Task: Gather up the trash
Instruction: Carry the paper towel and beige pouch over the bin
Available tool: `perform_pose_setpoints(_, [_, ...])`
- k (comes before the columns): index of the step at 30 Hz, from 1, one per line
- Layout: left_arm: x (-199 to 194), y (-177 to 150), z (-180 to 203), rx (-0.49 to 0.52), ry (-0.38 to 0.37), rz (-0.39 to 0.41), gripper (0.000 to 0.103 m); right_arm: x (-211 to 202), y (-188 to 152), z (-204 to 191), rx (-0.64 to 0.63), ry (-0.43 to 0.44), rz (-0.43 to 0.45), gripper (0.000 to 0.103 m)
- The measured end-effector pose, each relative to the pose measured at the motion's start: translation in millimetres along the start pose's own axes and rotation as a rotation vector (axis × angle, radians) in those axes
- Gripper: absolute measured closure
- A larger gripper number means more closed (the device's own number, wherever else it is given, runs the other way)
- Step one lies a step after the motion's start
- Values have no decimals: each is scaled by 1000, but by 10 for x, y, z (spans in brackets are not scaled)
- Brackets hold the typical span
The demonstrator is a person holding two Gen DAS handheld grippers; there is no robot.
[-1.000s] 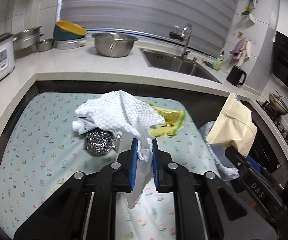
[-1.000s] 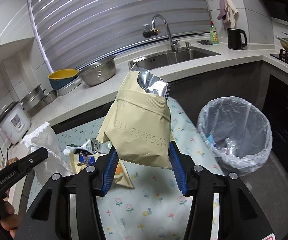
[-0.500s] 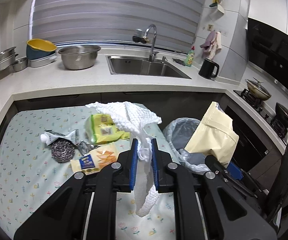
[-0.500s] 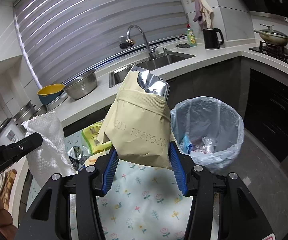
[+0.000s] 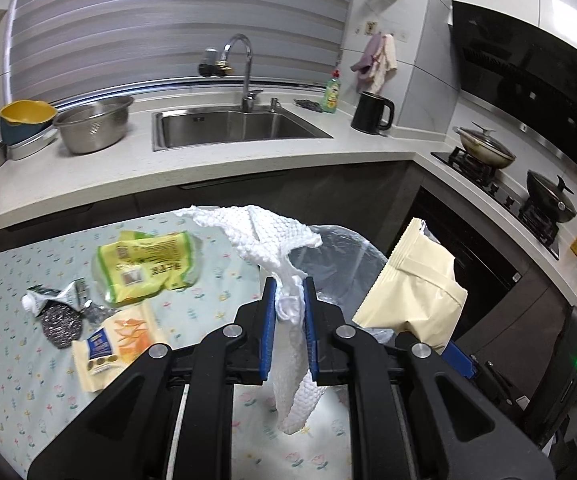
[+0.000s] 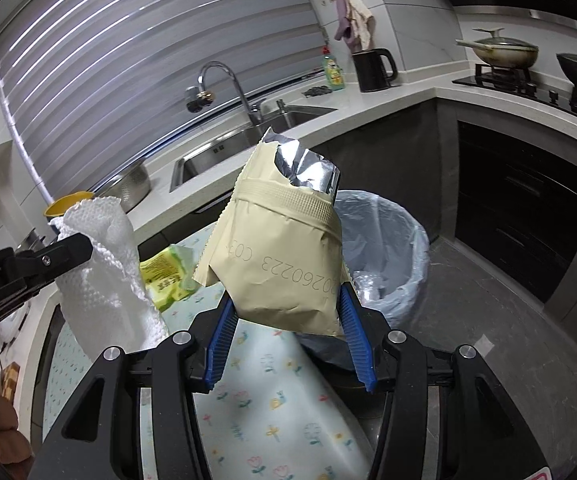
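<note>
Left wrist view: the left claw [image 5: 289, 308] is clamped tight on a crumpled white waffle-textured paper towel [image 5: 272, 236], held up just in front of the clear-lined trash bin [image 5: 340, 246]. Nothing is dropped yet. Off to the claw's left, a yellow-green snack packet [image 5: 148, 266], an orange-and-white snack wrapper [image 5: 114, 346], a steel wool scrubber [image 5: 61, 326] and a squeezed tube [image 5: 42, 300] are left on the floral tabletop [image 5: 8, 360], so it's judged under halfway.

Right wrist view: the right claw [image 6: 288, 334] is spread fairly wide but closed on a torn cream foil-lined pouch [image 6: 280, 256], with the bin just beyond and to its right.
</note>
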State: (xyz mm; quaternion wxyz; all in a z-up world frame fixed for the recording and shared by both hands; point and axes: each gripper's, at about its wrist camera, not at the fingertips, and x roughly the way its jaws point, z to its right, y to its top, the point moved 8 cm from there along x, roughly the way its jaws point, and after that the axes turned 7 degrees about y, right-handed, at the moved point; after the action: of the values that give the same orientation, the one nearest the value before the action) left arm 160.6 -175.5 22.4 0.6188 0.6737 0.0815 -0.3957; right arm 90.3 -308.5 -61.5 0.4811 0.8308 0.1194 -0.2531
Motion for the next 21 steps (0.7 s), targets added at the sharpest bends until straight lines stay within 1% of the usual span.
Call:
perform_pose_setpoints(5, [243, 56, 311, 35, -42, -9, 90, 87, 29, 293, 35, -36, -4, 54])
perform_pose_setpoints(8, [451, 94, 478, 51, -71, -30, 90, 163, 41, 445, 56, -57, -8, 54])
perform_pose_setpoints(14, [878, 141, 767, 98, -98, -59, 90, 345, 58, 743, 92, -99, -22, 54])
perform_pose_setpoints(19, [1222, 169, 902, 113, -121, -91, 90, 508, 56, 896, 105, -126, -38, 54])
perform_pose_setpoints(21, [1326, 189, 902, 110, -116, -87, 88, 577, 62, 923, 106, -133, -44, 54])
